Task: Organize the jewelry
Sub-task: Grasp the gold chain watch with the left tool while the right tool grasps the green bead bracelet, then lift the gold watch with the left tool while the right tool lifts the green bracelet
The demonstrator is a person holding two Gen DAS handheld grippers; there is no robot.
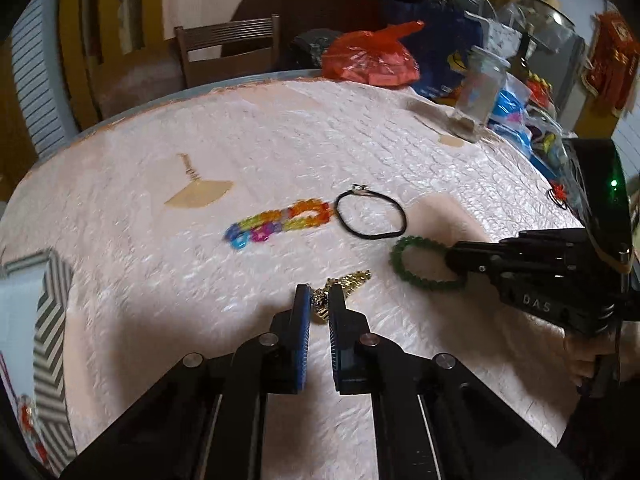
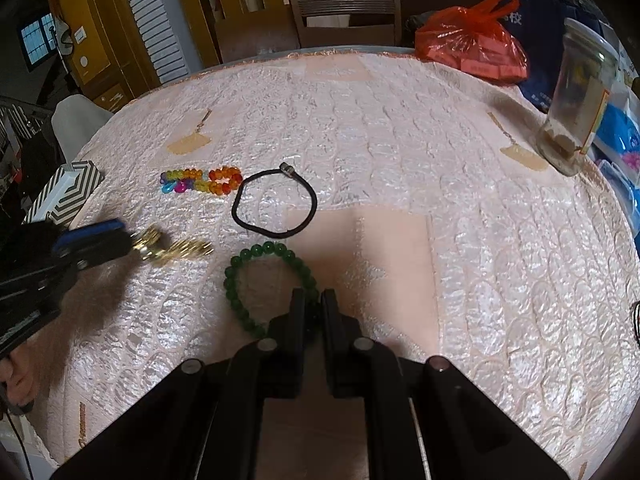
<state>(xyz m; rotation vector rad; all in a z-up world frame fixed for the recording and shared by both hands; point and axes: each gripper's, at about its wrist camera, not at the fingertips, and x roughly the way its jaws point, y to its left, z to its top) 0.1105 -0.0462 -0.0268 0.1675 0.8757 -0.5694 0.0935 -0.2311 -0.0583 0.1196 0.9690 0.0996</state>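
Observation:
My left gripper (image 1: 319,294) is shut on a gold chain (image 1: 344,286) that trails onto the pink cloth; from the right wrist view the gripper (image 2: 128,244) holds the chain (image 2: 176,250) at its end. My right gripper (image 2: 313,300) is shut on a green bead bracelet (image 2: 256,264) lying on the table, also seen in the left wrist view (image 1: 404,250). A colourful bead bracelet (image 2: 200,181) and a black cord bracelet (image 2: 274,204) lie farther back.
A striped box (image 2: 64,196) stands at the table's left edge (image 1: 48,312). A glass jar (image 2: 576,96), a red plastic bag (image 2: 472,40) and blue packets crowd the far right. A wooden chair (image 2: 344,16) stands behind the table.

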